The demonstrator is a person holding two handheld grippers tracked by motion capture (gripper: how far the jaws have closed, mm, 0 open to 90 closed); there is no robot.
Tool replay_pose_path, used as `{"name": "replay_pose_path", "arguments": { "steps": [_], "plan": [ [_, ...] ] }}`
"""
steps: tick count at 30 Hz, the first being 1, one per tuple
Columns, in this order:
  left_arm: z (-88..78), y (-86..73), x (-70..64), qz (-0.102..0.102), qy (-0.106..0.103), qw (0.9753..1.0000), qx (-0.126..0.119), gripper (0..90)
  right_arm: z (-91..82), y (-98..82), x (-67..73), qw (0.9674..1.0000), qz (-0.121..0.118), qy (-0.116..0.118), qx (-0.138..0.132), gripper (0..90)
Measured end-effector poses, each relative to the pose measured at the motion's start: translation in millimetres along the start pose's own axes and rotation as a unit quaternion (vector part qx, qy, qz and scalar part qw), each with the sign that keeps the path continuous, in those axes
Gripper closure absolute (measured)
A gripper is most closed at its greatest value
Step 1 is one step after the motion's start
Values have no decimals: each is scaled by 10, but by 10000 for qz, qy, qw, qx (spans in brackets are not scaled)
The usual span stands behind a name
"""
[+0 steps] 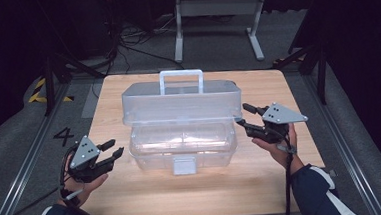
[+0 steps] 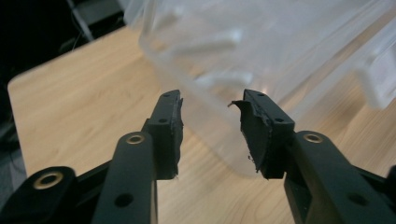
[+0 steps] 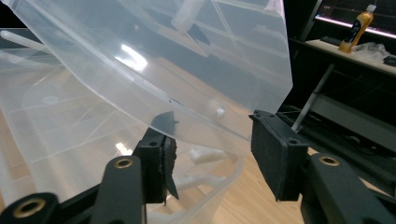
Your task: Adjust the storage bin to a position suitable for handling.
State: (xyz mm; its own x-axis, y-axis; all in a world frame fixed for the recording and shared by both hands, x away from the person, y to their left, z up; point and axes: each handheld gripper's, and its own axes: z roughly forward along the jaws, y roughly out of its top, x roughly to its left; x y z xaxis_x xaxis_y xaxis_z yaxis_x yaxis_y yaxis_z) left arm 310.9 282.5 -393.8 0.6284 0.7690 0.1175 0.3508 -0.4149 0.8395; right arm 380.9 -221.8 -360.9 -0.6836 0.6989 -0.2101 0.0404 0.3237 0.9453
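A clear plastic storage box [image 1: 180, 144] stands in the middle of the wooden table [image 1: 193, 187], its lid [image 1: 181, 104] swung up and back, the carry handle [image 1: 181, 80] on top. My left gripper [image 1: 116, 146] hovers open a little left of the box's lower left corner. In the left gripper view, my left gripper [image 2: 210, 100] has nothing between its pads, and the box [image 2: 233, 56] is just beyond them. My right gripper [image 1: 244, 115] is at the lid's right end. In the right gripper view, my right gripper [image 3: 212, 128] straddles the lid's corner [image 3: 196, 70], with the pads apart from it.
A white latch tab [image 1: 184, 164] hangs on the box's front wall. A white metal stand [image 1: 218, 15] and cables lie on the floor behind the table. A yellow bottle [image 3: 356, 25] stands on a far shelf. Bare tabletop runs along the front edge.
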Motion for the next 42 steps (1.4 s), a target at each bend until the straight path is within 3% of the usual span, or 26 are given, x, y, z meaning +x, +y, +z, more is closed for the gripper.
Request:
{"name": "replay_pose_path", "arguments": {
  "steps": [6,9,13,21,24,31,37,42],
  "plan": [
    [109,-327,108,-131,398,9970,649,437,33,53,5,9998,51,-46,-197,571],
    [141,-459,144,-345,347,9961,730,402,60,99,53,9994,-69,-223,-273,590],
    [180,-592,168,-531,244,9947,841,384,77,128,44,9988,65,-330,-352,602],
    [256,-694,170,-637,-23,9933,968,350,116,251,10,9969,136,-600,-485,662],
    [283,-715,152,-543,-90,9931,1038,343,146,282,12,9955,155,-768,-534,678],
    [366,-769,135,-579,-234,9895,1303,315,229,378,11,9913,71,-1198,-543,714],
    [389,-790,137,-710,-376,9894,1208,267,305,459,-6,9875,41,-1490,-511,746],
    [419,-785,113,-495,-351,9906,1226,217,354,502,-26,9847,73,-1649,-561,782]
  ]
}}
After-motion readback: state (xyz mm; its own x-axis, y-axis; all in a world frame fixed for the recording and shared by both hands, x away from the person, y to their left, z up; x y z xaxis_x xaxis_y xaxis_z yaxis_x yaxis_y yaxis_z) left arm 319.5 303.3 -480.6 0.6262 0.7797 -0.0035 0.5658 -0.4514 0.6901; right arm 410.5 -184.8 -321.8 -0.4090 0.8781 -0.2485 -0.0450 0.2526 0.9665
